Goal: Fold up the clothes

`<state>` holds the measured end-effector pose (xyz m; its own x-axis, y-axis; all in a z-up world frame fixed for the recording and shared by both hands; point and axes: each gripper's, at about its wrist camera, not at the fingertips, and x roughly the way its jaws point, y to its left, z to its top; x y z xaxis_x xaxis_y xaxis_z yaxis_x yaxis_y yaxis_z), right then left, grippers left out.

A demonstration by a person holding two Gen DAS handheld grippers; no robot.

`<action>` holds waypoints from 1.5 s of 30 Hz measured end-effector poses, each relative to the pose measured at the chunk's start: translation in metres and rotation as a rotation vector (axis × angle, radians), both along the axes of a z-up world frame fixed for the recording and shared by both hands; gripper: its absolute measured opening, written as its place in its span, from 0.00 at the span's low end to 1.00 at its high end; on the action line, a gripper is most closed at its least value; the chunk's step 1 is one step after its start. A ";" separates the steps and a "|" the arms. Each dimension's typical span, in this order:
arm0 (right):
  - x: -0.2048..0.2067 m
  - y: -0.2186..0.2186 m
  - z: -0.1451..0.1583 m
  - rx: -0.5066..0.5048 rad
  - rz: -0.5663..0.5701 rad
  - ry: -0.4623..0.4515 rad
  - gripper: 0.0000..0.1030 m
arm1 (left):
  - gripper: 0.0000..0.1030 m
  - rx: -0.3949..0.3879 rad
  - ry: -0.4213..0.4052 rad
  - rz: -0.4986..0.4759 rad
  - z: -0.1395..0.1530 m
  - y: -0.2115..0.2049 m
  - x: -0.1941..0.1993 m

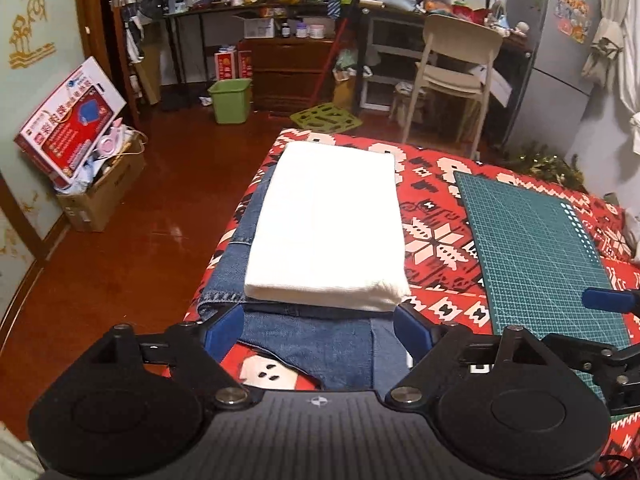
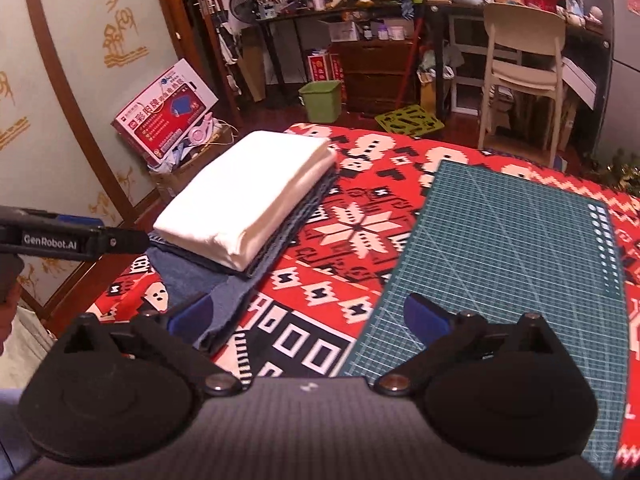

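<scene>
Folded white cloth rectangle (image 1: 326, 236) atop folded blue denim (image 1: 320, 340), surface's left edge, long axis running away. Left tongs (image 1: 320, 330) nearer, wide, empty; right tongs (image 2: 308, 318) wide, empty.

Both grippers are held low and level with jaws spread wide and nothing pinched, the left gripper (image 1: 320, 330) just beside the right gripper (image 2: 308, 320), fingers pointing forward.
</scene>
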<state>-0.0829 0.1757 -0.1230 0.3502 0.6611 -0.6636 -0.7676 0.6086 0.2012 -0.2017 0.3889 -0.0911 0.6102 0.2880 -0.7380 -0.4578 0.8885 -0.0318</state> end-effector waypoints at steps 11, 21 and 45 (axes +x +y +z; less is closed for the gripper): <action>-0.020 -0.034 0.059 -0.025 0.014 -0.110 1.00 | 0.84 0.046 0.056 0.150 0.038 -0.059 -0.023; -0.045 -0.045 0.097 -0.035 0.036 -0.122 1.00 | 0.84 0.027 -0.041 0.213 0.068 -0.081 -0.059; -0.086 -0.025 0.109 -0.098 -0.041 -0.139 1.00 | 0.86 -0.035 -0.013 0.259 0.065 -0.088 -0.080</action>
<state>-0.1685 0.1510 -0.0144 0.4679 0.5791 -0.6676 -0.7582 0.6511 0.0334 -0.2816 0.3005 -0.0256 0.5285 0.4105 -0.7431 -0.6694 0.7398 -0.0674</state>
